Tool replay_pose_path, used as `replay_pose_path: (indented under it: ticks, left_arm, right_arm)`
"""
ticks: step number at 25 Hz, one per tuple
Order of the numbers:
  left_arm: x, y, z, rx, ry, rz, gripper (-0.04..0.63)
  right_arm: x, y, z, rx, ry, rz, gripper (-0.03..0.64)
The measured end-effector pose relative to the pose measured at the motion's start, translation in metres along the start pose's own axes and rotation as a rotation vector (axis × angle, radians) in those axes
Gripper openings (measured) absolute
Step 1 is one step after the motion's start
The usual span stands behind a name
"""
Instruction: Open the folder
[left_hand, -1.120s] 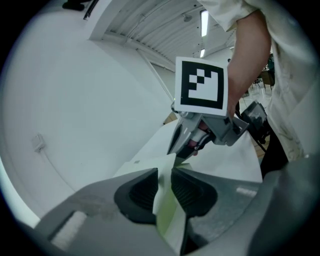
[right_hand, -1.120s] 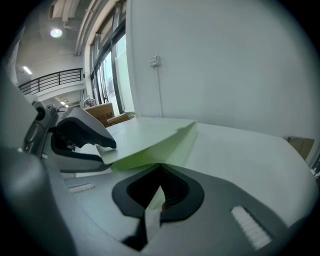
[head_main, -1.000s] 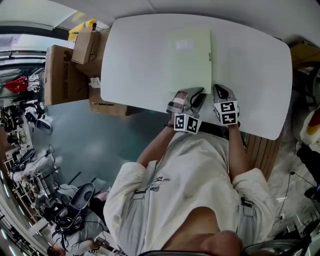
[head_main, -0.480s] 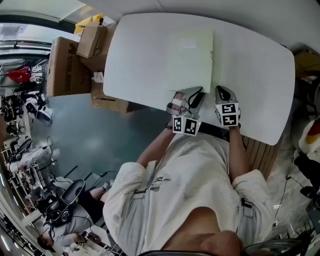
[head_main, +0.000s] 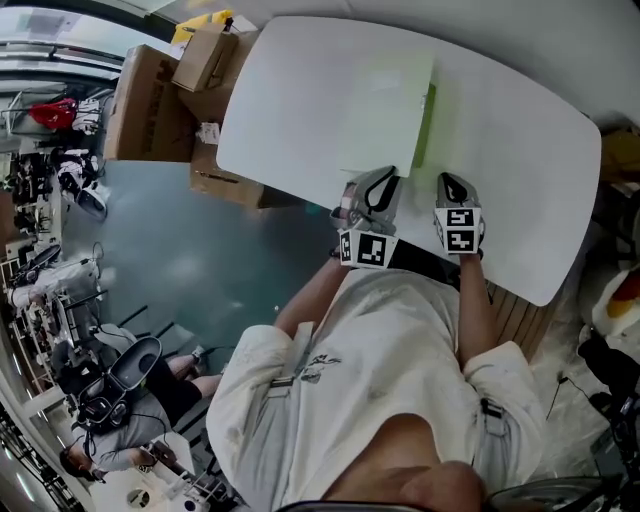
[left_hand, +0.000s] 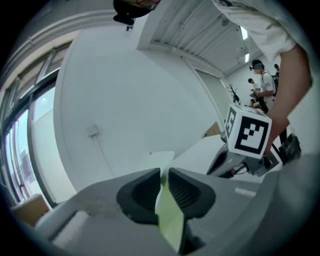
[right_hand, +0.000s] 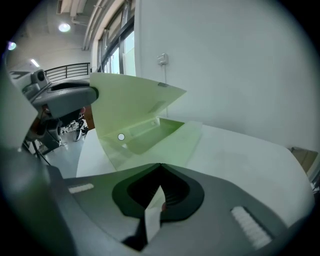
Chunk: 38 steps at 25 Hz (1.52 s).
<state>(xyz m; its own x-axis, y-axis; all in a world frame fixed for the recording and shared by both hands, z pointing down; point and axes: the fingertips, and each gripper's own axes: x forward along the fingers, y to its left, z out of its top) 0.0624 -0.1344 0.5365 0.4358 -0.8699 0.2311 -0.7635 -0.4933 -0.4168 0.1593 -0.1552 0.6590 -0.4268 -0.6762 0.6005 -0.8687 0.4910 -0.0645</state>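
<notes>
Opening is underway: the left claw (left_hand: 164, 174), jaws just closing, pinches the cover (right_hand: 131, 102) of the pale green translucent plastic folder (head_main: 385, 105), which lies at its 12 o'clock on the white tabletop (head_main: 510, 150). The right claw (right_hand: 160, 167) is closed on a pale sliver (right_hand: 151, 215). Next, I judge, swing the cover toward 9 o'clock.

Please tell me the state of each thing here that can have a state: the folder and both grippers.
folder: partly open, lying on the table.
front cover: raised off the back and bent, pinched at its edge.
left gripper: shut on the front cover; its jaws have just been closing on it.
right gripper: shut, holds nothing, right of the folder.
</notes>
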Motion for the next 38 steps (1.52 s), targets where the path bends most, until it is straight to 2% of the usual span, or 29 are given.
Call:
replay_pose_path:
  ticks: [4,9,18,23,27,31,34,38]
  left_arm:
    - [-0.007,0.016,0.002,-0.088,0.011,0.075,0.052]
    - [-0.021,0.036,0.003,-0.12,0.018,0.16,0.038]
    - [-0.04,0.083,0.005,-0.151,-0.05,0.262,0.017]
    - [-0.048,0.102,0.003,-0.158,-0.079,0.261,0.011]
    - [-0.054,0.118,-0.004,-0.236,-0.101,0.253,0.009]
    - [-0.058,0.125,-0.012,-0.258,-0.12,0.23,0.009]
    - [-0.061,0.13,-0.015,-0.279,-0.126,0.224,0.009]
    - [-0.068,0.145,-0.022,-0.313,-0.126,0.233,0.008]
  right_arm:
    - [-0.001,0.003,0.004,-0.028,0.007,-0.001,0.002]
    - [-0.002,0.005,0.004,-0.06,0.019,-0.015,0.002]
    - [0.001,0.009,0.005,-0.118,0.065,-0.071,0.002]
    - [-0.004,0.007,0.005,-0.125,0.077,-0.122,0.002]
    - [-0.001,0.011,0.006,-0.133,0.118,-0.163,0.002]
    - [0.004,0.024,0.021,-0.128,0.09,-0.172,0.002]
    - [0.01,0.052,0.05,-0.134,0.038,-0.144,0.002]
    - [0.034,0.111,0.083,-0.179,-0.012,-0.047,0.002]
